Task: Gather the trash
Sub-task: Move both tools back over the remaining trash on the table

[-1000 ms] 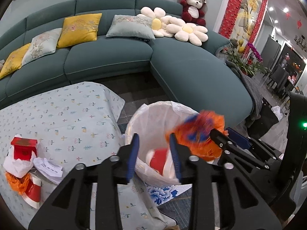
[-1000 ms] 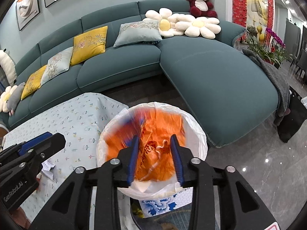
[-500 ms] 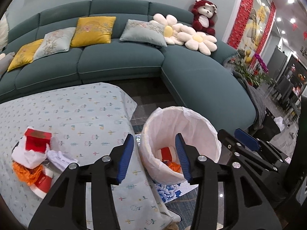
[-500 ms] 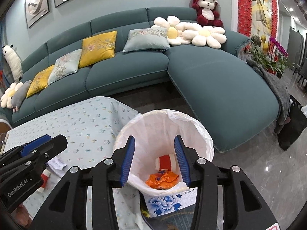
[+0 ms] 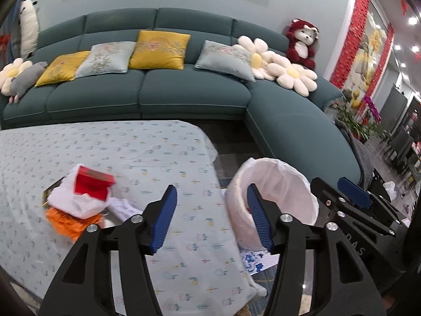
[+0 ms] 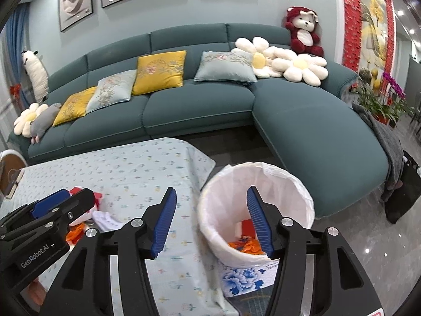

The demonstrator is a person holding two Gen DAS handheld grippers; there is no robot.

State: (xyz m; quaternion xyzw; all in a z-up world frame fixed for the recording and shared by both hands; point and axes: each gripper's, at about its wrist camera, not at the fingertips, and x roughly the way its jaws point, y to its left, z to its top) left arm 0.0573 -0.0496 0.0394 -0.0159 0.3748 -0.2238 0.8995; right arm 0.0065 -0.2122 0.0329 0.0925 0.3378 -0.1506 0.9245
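Observation:
A white-lined trash bin (image 6: 256, 205) stands on the floor beside the table; it also shows in the left wrist view (image 5: 273, 200). Inside lie an orange wrapper (image 6: 243, 246) and a red and white piece (image 6: 246, 227). On the table sits a trash pile: a red box (image 5: 92, 183) on white paper (image 5: 75, 201), an orange wrapper (image 5: 69, 222) and a white slip (image 5: 121, 206). My left gripper (image 5: 210, 217) is open and empty above the table edge. My right gripper (image 6: 210, 217) is open and empty, between table and bin.
The table wears a light blue patterned cloth (image 5: 126, 152). A teal corner sofa (image 6: 200, 105) with cushions and a plush bear (image 6: 304, 35) runs behind. A blue-flowered box (image 6: 243, 276) sits by the bin's base. Potted flowers (image 6: 389, 97) stand at the right.
The orange wrapper left my right gripper and now lies in the bin. Both grippers have opened wider and pulled back and left from above the bin, toward the table.

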